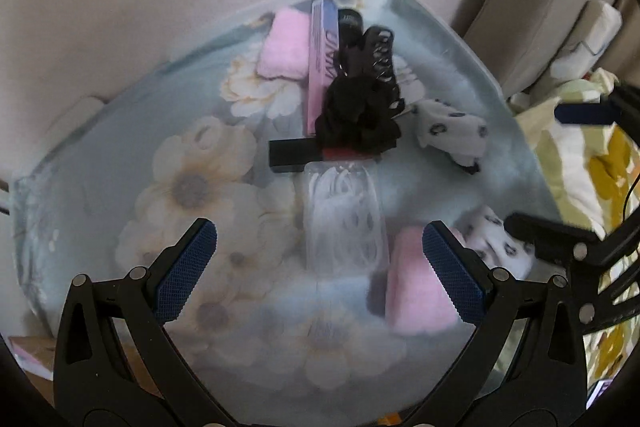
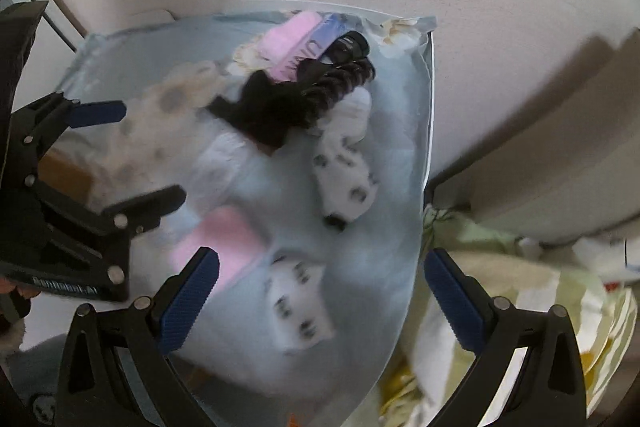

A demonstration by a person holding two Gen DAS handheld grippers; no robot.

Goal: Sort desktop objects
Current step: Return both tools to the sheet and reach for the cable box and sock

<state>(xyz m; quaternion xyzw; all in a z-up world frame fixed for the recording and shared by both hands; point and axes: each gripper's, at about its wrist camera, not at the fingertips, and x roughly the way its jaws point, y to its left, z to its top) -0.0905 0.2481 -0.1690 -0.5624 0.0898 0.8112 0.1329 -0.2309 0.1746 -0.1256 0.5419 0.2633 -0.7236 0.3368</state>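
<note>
We hold both grippers, left gripper (image 1: 320, 267) and right gripper (image 2: 322, 287), fingers apart and empty; the clear case (image 1: 344, 219) at twelve o'clock could slip sideways under one finger.

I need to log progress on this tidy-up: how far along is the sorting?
Hardly begun. Nothing looks sorted yet: the black fabric scrunchie, black claw hair clip and long pink box are piled together on the floral tablecloth. Nothing is in hand: left gripper and right gripper are both open and empty. All items remain.
</note>
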